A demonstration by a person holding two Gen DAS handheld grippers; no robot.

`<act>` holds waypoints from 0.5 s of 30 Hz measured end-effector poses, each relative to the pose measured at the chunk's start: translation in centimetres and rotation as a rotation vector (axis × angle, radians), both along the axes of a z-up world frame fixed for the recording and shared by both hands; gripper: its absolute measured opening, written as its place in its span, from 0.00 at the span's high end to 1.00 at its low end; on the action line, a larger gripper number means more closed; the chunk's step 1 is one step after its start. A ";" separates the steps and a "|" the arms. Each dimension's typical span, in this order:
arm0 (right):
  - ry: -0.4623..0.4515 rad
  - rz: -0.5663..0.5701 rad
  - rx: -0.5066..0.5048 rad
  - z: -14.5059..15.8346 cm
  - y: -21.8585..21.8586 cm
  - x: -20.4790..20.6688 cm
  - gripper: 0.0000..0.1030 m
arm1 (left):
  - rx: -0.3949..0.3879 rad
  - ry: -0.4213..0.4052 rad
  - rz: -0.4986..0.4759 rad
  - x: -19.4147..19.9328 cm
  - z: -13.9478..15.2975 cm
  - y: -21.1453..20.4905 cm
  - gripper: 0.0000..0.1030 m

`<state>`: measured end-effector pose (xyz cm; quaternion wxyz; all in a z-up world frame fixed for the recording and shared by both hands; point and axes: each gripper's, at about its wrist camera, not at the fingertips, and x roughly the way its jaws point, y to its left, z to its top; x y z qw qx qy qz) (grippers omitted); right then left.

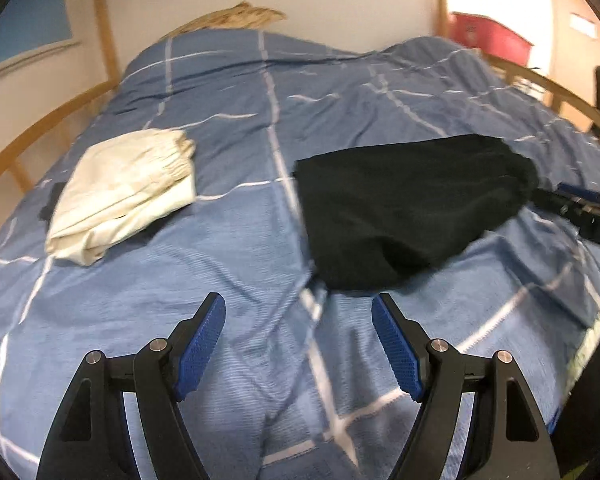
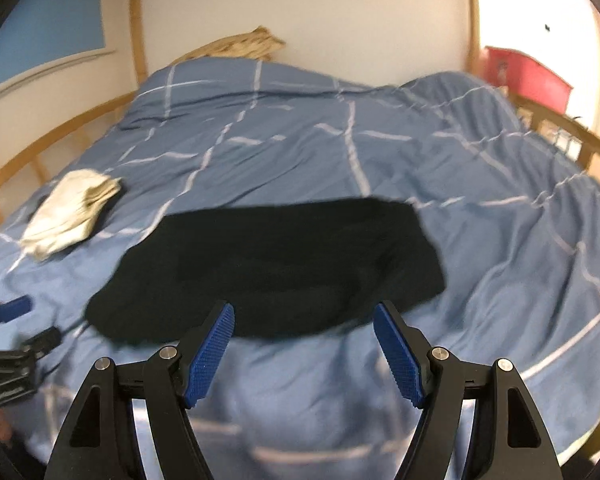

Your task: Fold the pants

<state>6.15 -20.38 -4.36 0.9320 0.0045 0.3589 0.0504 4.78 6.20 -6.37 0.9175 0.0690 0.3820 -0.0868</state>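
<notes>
Left wrist view: black pants [image 1: 412, 208] lie on blue checked duvet [image 1: 236, 248]

a blue duvet [image 1: 228, 248] with white grid lines covers the bed, wrinkled toward the far right. a wooden bed rail [image 1: 40, 132] runs along the left. behind it stands a white wall [image 2: 300, 12], and a red box [image 2: 528, 76] sits far right.
</notes>
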 end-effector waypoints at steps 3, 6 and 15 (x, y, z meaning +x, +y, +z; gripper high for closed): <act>0.037 0.004 0.007 -0.6 0.7 -0.7 0.29 | -0.025 -0.001 -0.055 0.5 -0.4 -0.2 0.29; 0.055 -0.007 0.010 -0.9 0.9 -1.3 0.29 | -0.023 0.021 -0.112 1.2 -1.1 -0.6 0.31; 0.057 0.000 -0.017 -1.0 2.0 -2.4 0.29 | 0.005 0.075 -0.229 3.8 -3.0 -2.5 0.39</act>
